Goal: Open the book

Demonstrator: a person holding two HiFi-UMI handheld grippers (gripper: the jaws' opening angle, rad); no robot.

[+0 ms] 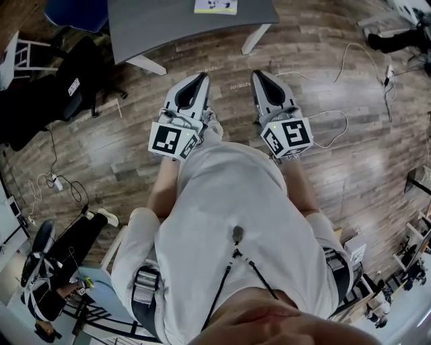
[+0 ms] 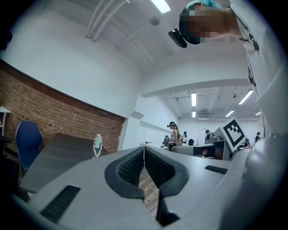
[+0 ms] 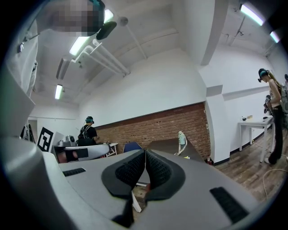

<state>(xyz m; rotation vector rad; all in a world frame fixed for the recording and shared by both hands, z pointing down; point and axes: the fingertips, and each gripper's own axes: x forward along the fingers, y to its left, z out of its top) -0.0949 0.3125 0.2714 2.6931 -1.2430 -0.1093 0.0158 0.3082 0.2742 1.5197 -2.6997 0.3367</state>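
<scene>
On the grey worktop ahead: the book (image 1: 215,6) lies flat near the front edge of the worktop (image 1: 168,27). It looks closed as far as I can judge. It sits at the top border of the head view, well apart from both my grippers.
Left gripper (image 1: 201,77): my fingers are clenched together, pad on pad, with nothing between them. It points level toward the worktop.
Right gripper (image 1: 258,73): the fingers are clenched too, and empty. It stands near the left one, almost parallel.
Why held so: I think I carry both in front of my body, side by side, because the book is not yet in reach — closed fingers cannot catch on anything.
Between me and the book: wooden floor (image 1: 337,175), with a white cable (image 1: 345,121) lying at the right.
Gripper views: a small pale thing (image 2: 97,144) on the worktop may be the book, but it is too small to be sure.
Containers: I see no box, tray or basket near the book — the task seems to need none.
Step in hand: the approach, I judge; opening the cover is not yet begun.
</scene>
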